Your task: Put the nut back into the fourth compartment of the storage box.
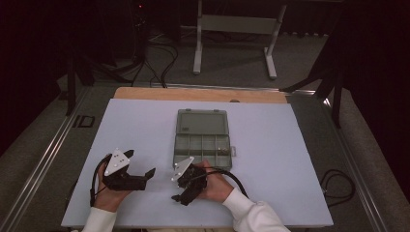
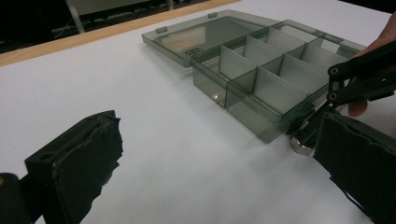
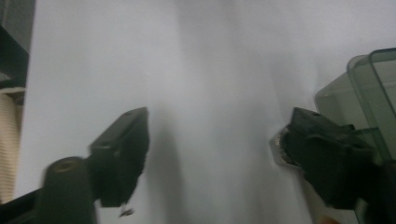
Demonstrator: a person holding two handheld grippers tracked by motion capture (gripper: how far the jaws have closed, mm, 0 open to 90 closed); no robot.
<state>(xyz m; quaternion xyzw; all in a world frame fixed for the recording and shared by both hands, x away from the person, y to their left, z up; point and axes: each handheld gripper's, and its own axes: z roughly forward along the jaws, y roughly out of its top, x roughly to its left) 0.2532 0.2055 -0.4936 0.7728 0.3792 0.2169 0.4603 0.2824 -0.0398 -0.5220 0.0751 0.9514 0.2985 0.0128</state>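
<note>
**Small metal piece at the box corner — jaws wide, nothing gripped**

I'm at the near edge of the white table [image 1: 145, 121], both tools low over the sheet. My right gripper [image 1: 180, 189] sits just in front of the near left corner of the smoky plastic organiser box [image 1: 203, 145], which lies with its lid folded back flat and its dividers showing. My jaws there stand well apart, nothing between them. Right beside one of my right fingertips [image 3: 322, 154] there is a small shiny metal piece [image 3: 279, 148] on the table — a nut or washer, I can't tell which; it also glints in the left gripper view, hard by the box wall. It looks to be touching or nearly touching the pad, but it isn't pinched.

My left gripper [image 1: 140, 166] waits off to the left, jaws spread, empty, pointed towards the box.

How it will handle, as I judge it: the piece is light, hard and smooth, lying flat on a smooth sheet — it will skate away if I nudge it from one side only. I'd want to bring the pads down either side of it and close across its rim, square and low, not scrape at it. The box is light too, thin stiff plastic; a bump from my jaw could shove it. A few small dark bits already sit in the near right compartment [image 1: 223, 151].
</note>
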